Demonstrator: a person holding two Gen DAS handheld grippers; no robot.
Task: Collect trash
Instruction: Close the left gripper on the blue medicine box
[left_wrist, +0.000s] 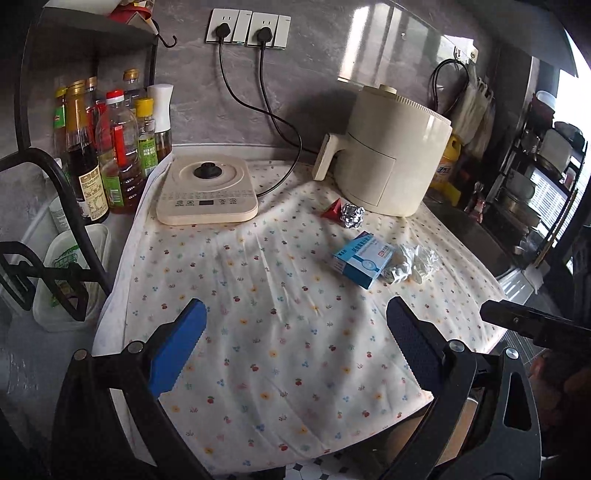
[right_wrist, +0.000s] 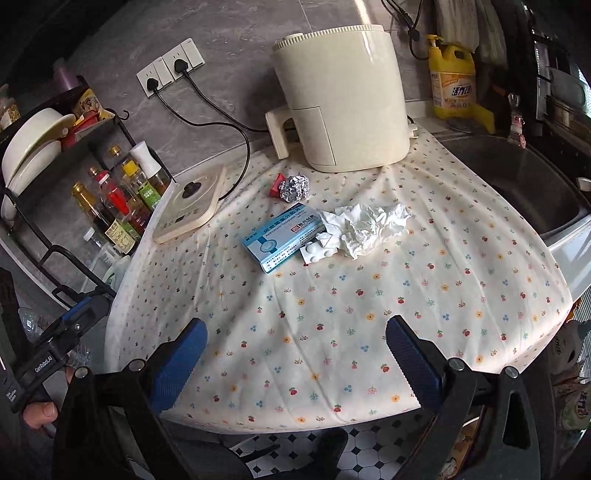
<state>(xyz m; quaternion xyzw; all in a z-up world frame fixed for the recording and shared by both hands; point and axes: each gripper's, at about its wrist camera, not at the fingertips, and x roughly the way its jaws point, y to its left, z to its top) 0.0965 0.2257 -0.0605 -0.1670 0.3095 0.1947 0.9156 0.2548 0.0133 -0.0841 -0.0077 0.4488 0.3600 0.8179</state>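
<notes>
On the flowered cloth (left_wrist: 258, 332) (right_wrist: 369, 314) lies a blue medicine box (left_wrist: 360, 261) (right_wrist: 282, 236). Beside it are a crumpled white tissue (left_wrist: 415, 260) (right_wrist: 365, 223) and a white pill blister (right_wrist: 318, 254). Farther back sit a foil ball (left_wrist: 352, 215) (right_wrist: 294, 188) and a small red scrap (left_wrist: 333, 211) (right_wrist: 276, 183). My left gripper (left_wrist: 295, 345) hovers open over the cloth's near part, well short of the trash. My right gripper (right_wrist: 295, 354) is open too, above the near edge, nothing between its fingers.
A cream air fryer (left_wrist: 391, 155) (right_wrist: 343, 99) stands behind the trash. A cream induction plate (left_wrist: 207, 190) (right_wrist: 188, 206) lies at the left, with bottles (left_wrist: 110, 147) on a black rack. A dark sink (right_wrist: 517, 177) lies right, yellow detergent (right_wrist: 452, 83) behind it.
</notes>
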